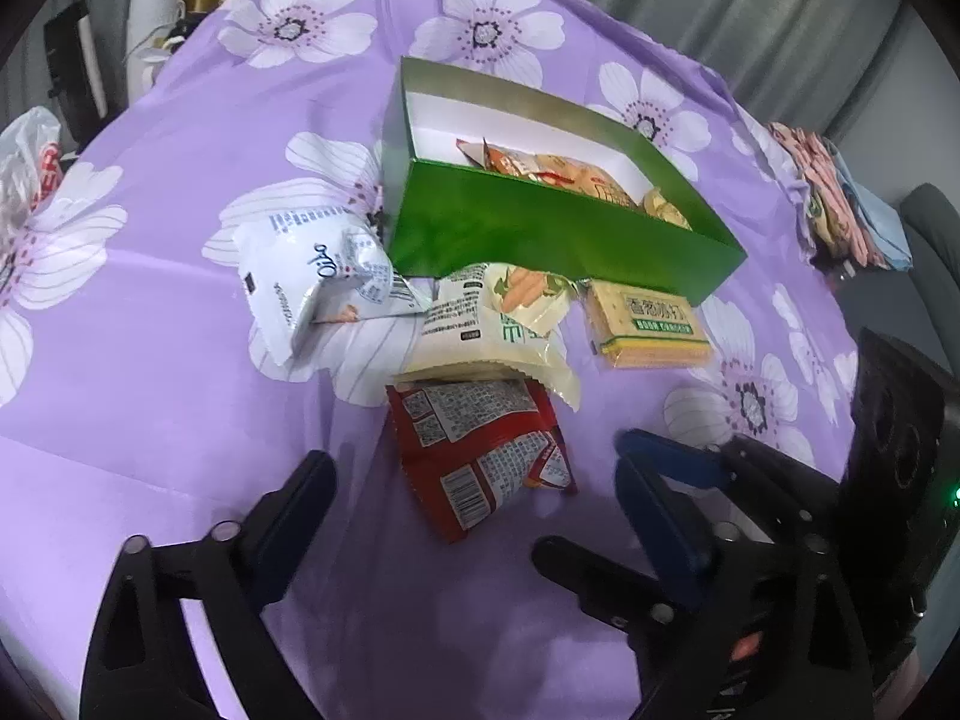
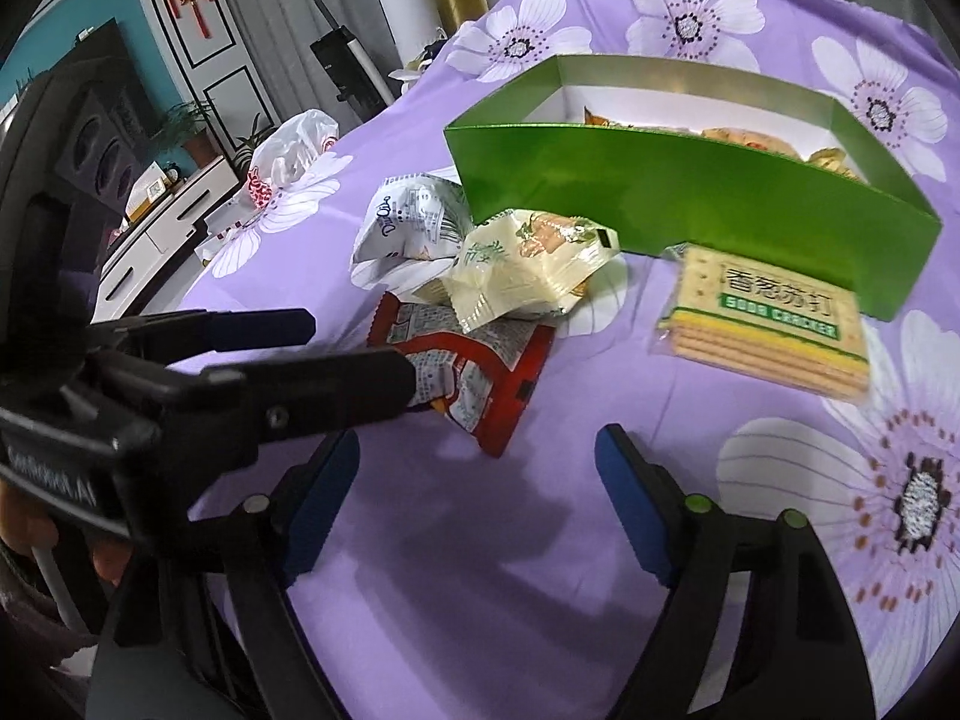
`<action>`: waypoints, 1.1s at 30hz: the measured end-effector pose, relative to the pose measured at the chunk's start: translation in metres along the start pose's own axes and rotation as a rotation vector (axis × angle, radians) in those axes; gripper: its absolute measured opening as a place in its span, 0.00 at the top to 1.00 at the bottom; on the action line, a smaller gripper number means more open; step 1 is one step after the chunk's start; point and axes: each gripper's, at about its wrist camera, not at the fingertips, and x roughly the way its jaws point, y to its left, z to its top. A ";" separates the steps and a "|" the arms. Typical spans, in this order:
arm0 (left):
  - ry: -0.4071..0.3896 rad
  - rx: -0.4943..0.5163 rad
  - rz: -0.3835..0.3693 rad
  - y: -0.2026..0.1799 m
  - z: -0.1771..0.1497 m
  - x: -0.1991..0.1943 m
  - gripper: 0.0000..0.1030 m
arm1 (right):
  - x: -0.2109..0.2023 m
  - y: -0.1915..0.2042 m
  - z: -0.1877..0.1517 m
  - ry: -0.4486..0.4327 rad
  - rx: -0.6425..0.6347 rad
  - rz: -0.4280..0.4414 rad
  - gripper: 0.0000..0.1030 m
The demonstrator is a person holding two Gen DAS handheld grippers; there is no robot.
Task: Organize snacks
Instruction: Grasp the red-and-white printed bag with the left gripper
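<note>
A green box (image 1: 540, 228) (image 2: 690, 192) sits on the purple flowered cloth with several snack packs inside. In front of it lie a white pack (image 1: 312, 276) (image 2: 408, 222), a cream pack (image 1: 486, 330) (image 2: 528, 270), a red pack (image 1: 480, 450) (image 2: 480, 372) and a soda cracker pack (image 1: 648, 324) (image 2: 768, 324). My left gripper (image 1: 474, 480) is open and empty, just short of the red pack; it also shows in the right wrist view (image 2: 354, 348). My right gripper (image 2: 480, 480) is open and empty, hovering near the red pack; it also shows in the left wrist view (image 1: 678, 468).
A white plastic bag (image 1: 30, 162) (image 2: 288, 156) lies at the table's left edge. A stack of folded cloths (image 1: 834, 198) lies at the right edge. A TV stand (image 2: 156, 222) and a floor cleaner (image 2: 342, 54) stand beyond the table.
</note>
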 end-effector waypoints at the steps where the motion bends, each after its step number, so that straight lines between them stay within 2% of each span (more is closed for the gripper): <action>1: 0.004 0.000 -0.003 0.000 0.000 0.001 0.13 | 0.003 0.001 0.000 0.000 0.000 0.003 0.23; 10: 0.023 -0.010 -0.033 0.006 0.000 0.012 0.26 | 0.015 0.003 0.008 0.001 -0.014 0.031 0.24; 12: 0.022 -0.017 -0.036 0.007 0.000 0.012 0.38 | 0.017 0.004 0.010 0.006 -0.021 0.035 0.24; 15: 0.029 -0.015 -0.041 0.007 0.000 0.014 0.44 | 0.021 0.009 0.012 0.017 -0.044 0.046 0.24; 22: 0.032 -0.031 -0.054 0.012 0.000 0.014 0.48 | 0.024 0.013 0.016 0.036 -0.076 0.032 0.30; 28: 0.020 -0.038 -0.073 0.011 0.000 0.010 0.48 | 0.018 0.013 0.015 0.008 -0.073 0.010 0.43; 30: 0.017 -0.030 -0.069 0.008 0.002 0.008 0.48 | 0.014 0.017 0.014 -0.007 -0.087 0.018 0.54; 33: 0.022 -0.036 -0.073 0.009 0.001 0.009 0.48 | 0.016 0.017 0.014 -0.004 -0.083 0.019 0.55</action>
